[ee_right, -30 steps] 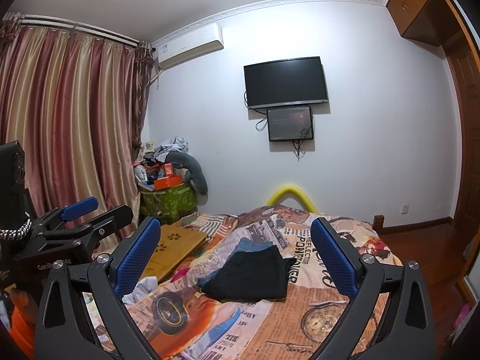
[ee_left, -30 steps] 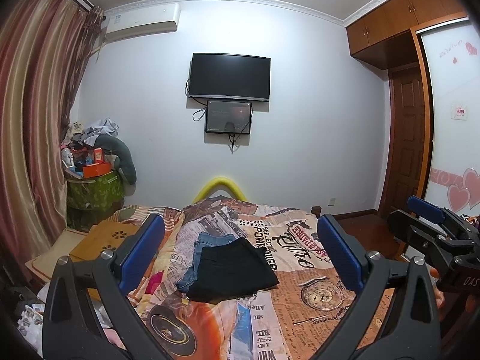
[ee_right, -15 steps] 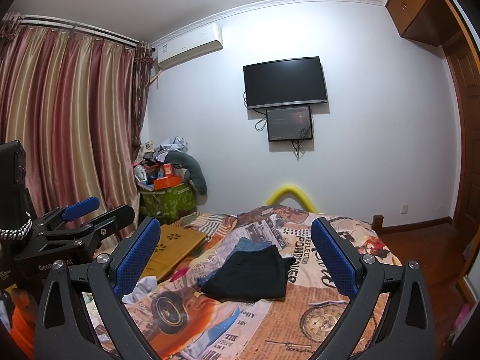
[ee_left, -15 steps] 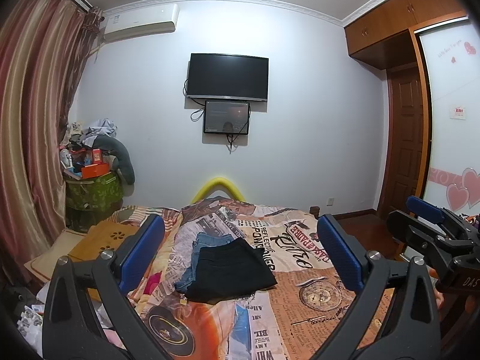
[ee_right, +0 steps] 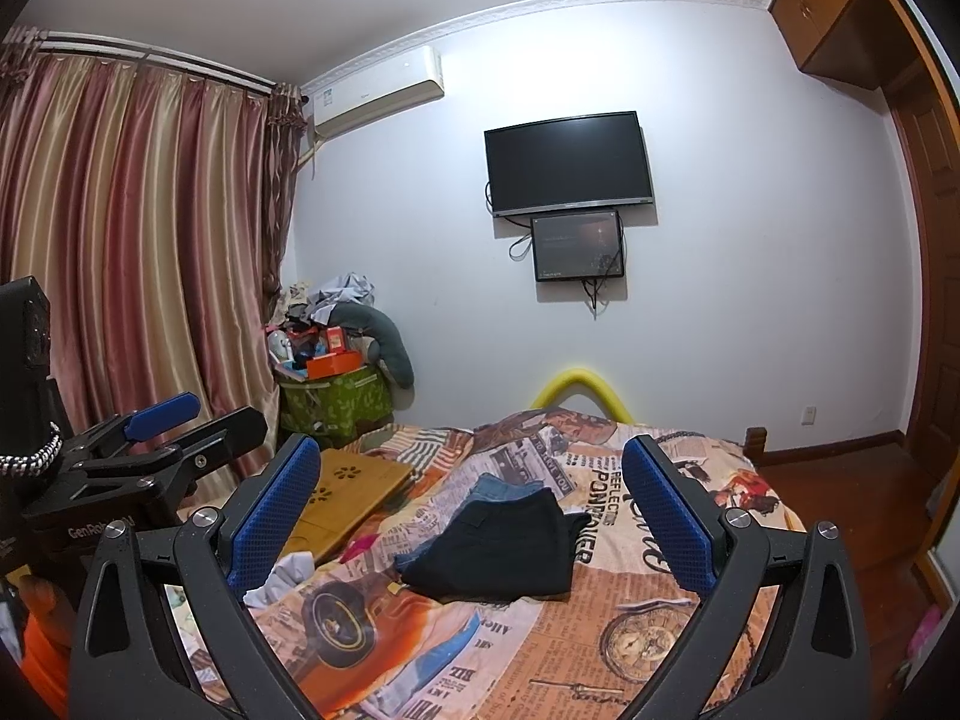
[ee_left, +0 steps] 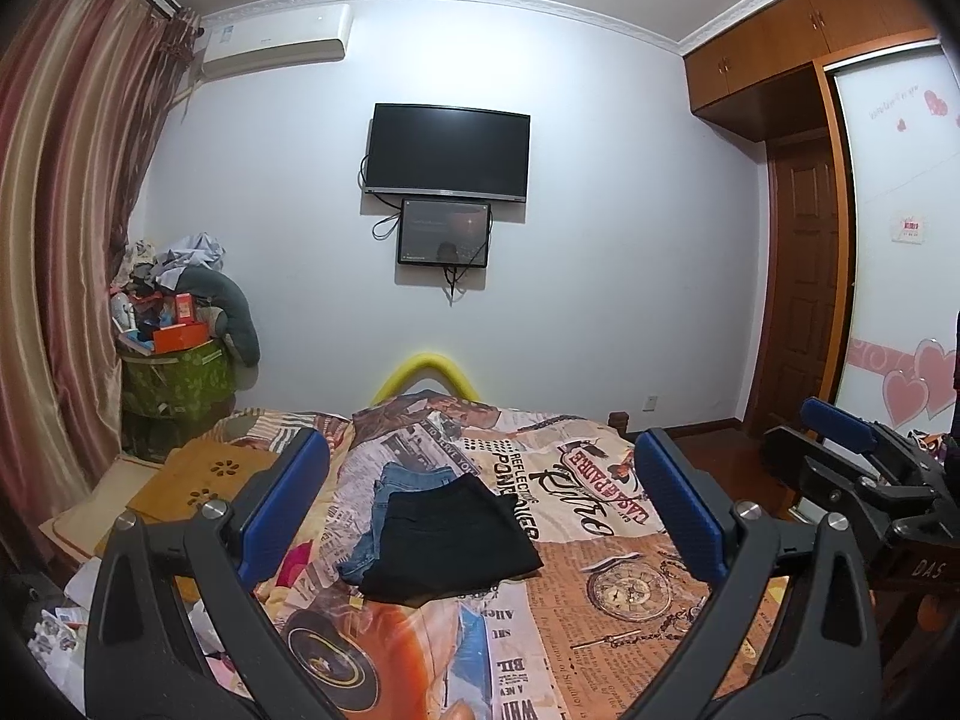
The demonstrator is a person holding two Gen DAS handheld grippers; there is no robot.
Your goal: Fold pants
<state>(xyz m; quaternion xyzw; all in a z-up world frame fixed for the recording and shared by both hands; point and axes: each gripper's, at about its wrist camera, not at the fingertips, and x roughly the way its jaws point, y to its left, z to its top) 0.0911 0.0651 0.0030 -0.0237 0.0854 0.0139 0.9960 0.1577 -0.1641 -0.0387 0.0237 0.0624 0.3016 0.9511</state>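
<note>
Folded black pants [ee_left: 450,540] [ee_right: 504,546] lie on the bed's patterned bedspread [ee_left: 600,600] [ee_right: 630,648], stacked on folded blue jeans [ee_left: 396,486] [ee_right: 501,486] that stick out behind them. My left gripper [ee_left: 480,510] is open, held well above and short of the stack, nothing between its blue pads. My right gripper [ee_right: 471,516] is open too, raised over the near bed with the pants framed between its fingers at a distance. Each gripper shows in the other's view: the right gripper [ee_left: 864,468] at the right edge, the left gripper [ee_right: 162,444] at the left edge.
A wooden lap tray [ee_left: 204,480] [ee_right: 354,486] lies on the bed's left side. A green bin heaped with clutter [ee_left: 174,378] [ee_right: 333,390] stands by the curtain [ee_right: 120,270]. A TV [ee_left: 447,153] hangs on the far wall; a wooden door [ee_left: 801,282] stands right.
The left wrist view has drifted slightly, shifting the scene a little left. Both grippers stay open and the pants have not moved.
</note>
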